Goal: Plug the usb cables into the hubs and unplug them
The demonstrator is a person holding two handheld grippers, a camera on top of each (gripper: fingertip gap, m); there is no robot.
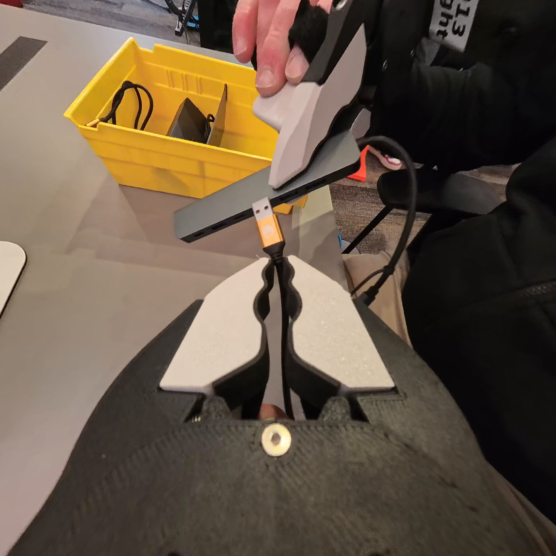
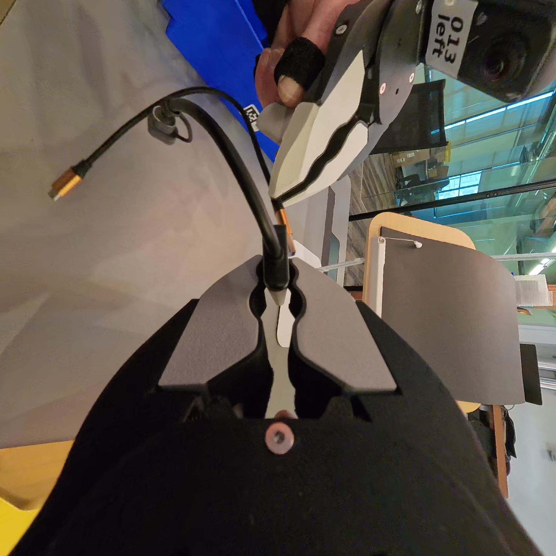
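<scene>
My left claw pinches the orange-plug cable, plug tip just at the hub; my right claw clamps that hub above the table.

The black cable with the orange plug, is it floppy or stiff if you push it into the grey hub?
Probably floppy: the USB cable bends loosely behind the left gripper. The short bit above the fingertips holds the orange plug straight, so that bit seems stiffer. Pushed against the hub, it might still buckle sideways, because the grip is below the plug.
</scene>
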